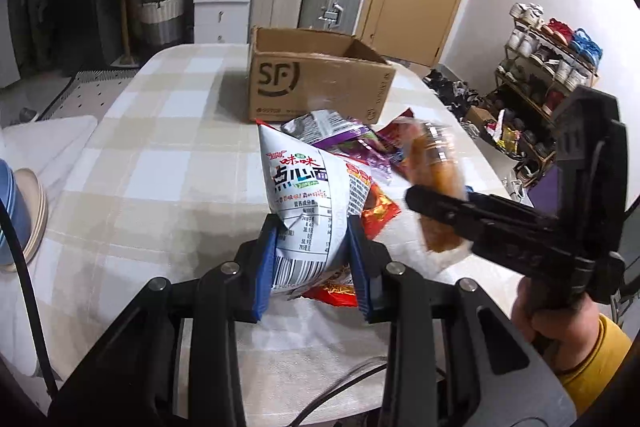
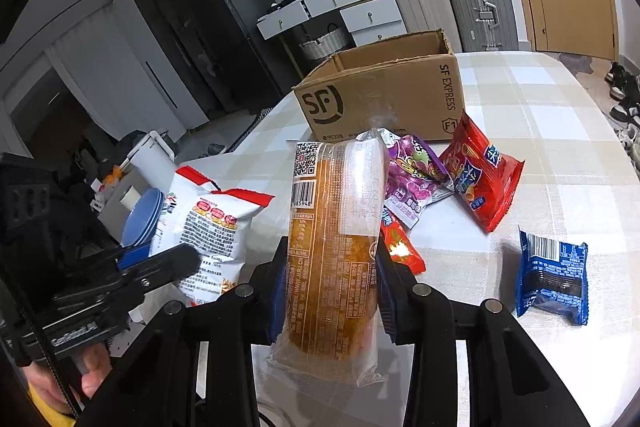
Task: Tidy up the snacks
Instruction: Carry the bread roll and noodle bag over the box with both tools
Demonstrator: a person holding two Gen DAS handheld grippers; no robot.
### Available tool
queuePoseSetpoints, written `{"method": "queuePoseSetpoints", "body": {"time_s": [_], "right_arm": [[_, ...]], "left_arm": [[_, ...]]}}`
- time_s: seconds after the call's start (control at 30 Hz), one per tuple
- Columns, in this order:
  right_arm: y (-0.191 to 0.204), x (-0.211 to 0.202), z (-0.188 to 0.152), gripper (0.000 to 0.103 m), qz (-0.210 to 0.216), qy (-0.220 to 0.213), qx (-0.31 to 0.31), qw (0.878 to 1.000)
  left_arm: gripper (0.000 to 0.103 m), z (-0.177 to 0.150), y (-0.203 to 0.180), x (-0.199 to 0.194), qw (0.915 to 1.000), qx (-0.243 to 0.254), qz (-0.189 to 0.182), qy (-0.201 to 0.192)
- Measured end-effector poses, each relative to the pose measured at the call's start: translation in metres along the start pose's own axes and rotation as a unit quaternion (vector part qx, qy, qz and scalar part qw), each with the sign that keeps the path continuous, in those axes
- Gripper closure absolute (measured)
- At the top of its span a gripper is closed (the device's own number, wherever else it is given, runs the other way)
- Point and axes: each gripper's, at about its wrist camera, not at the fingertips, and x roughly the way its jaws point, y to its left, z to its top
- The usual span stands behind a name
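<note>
The left hand-held gripper [image 1: 312,259] pinches a white crinkled noodle-snack bag with red and black lettering [image 1: 304,195] by its lower end; the bag stands up and forward from the blue pads, its long axis running away from the wrist toward the open brown cardboard box marked SF [image 1: 316,83]. The right hand-held gripper [image 2: 332,283] pinches a long clear-wrapped golden bread loaf [image 2: 336,239] around its lower middle; the loaf's long axis also runs forward along the fingers, its printed end toward the box. Both packets are clear of the checked beige tabletop [image 1: 160,155].

The box stands at the far side of the tabletop, straight ahead of both grippers, its open top facing up. In the left wrist view the box lies directly beyond the held bag; in the right wrist view it lies ahead and slightly right of the loaf. Neither hand is clearly the nearer.

Loose snacks remain between the grippers and the box: a purple grape-print packet [image 2: 412,179], a red foil chip bag [image 2: 484,175], a small red-orange wrapper [image 2: 400,247], and a dark blue biscuit packet [image 2: 554,279] well apart to the right.

Judgement: the step in hand is carrying both packets to the box. Each must rise above the near wall before the pads part
</note>
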Motion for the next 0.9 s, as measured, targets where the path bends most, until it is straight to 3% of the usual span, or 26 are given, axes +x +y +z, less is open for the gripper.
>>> {"method": "queuePoseSetpoints", "body": {"time_s": [0.53,0.9], "right_arm": [[0.005,0.002,-0.002,0.065,0.001,-0.010,-0.007,1.000],[0.018,-0.036,0.020,0.065,0.011,-0.061,-0.015,0.998]], "left_arm": [[0.073,0.002,0.008,-0.005,0.9997,-0.010,-0.022,0.000],[0.073,0.030,0.019,-0.024,0.9982,-0.038,-0.039,-0.024]]}}
